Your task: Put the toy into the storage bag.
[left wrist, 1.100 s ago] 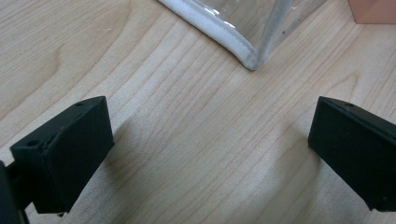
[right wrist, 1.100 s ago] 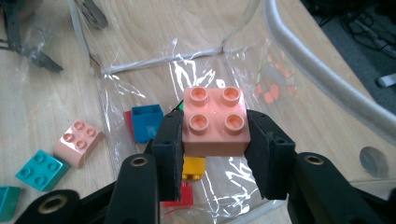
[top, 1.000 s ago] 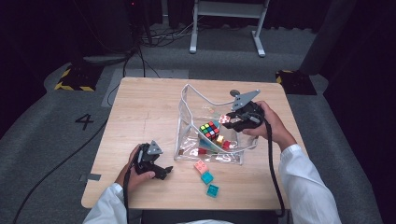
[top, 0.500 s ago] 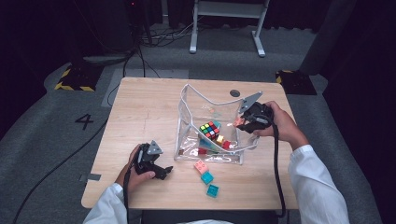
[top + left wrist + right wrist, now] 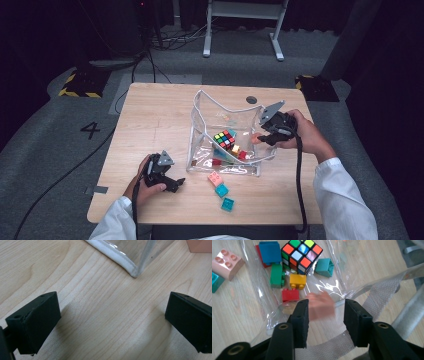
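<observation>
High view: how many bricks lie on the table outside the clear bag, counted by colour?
Pink brick: 1
Teal bricks: 2
Total: 3

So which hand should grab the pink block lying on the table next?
Left, probably. The left gripper rests open on the table close to the pink block. The right gripper is busy over the clear bag, its jaws just opening around a blurred pink piece.
</observation>
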### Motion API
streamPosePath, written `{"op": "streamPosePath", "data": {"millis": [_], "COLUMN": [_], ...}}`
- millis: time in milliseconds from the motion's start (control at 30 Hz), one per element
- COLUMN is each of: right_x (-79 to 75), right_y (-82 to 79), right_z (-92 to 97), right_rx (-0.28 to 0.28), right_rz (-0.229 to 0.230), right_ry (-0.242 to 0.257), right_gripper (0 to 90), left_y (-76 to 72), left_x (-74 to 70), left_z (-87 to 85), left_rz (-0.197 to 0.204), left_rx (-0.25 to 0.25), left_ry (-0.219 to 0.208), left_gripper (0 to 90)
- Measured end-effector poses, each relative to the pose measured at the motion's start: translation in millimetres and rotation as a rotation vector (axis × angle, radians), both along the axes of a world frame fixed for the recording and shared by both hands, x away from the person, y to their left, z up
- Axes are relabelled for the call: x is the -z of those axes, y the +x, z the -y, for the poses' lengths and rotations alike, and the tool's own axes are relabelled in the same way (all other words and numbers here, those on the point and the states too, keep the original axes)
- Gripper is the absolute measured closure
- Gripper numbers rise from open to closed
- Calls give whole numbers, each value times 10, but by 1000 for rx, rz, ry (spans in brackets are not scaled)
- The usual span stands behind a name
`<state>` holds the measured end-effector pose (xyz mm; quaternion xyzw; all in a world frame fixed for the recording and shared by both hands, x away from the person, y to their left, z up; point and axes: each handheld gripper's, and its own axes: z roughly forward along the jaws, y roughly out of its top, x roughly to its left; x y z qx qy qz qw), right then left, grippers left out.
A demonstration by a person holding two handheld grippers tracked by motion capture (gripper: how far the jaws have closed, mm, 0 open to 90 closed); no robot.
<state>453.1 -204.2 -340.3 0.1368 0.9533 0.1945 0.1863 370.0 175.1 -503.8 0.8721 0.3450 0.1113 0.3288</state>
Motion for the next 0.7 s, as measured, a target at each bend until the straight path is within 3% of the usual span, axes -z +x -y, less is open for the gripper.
{"op": "streamPosePath", "data": {"millis": [233, 300, 367, 433, 500, 700], "right_x": [-57, -86, -107, -130, -155, -247], "right_y": [-72, -103, -158, -205, -239, -384], "right_z": [131, 202, 265, 346, 408, 622], "right_rx": [-5, -9, 29, 25, 19, 72], "right_rz": [13, 32, 25, 42, 69, 121], "right_ry": [107, 152, 220, 288, 312, 420], "right_gripper": [469, 444, 416, 394, 359, 302], "left_y": [0, 1, 1, 1, 1, 1], "left_x": [0, 0, 2, 2, 1, 2], "left_z": [0, 0, 2, 2, 1, 2], "left_rz": [0, 0, -4, -3, -1, -3], "left_rx": [0, 1, 2, 2, 1, 2], "left_ry": [-1, 0, -3, -3, -1, -3], "left_gripper": [1, 1, 1, 1, 0, 0]}}
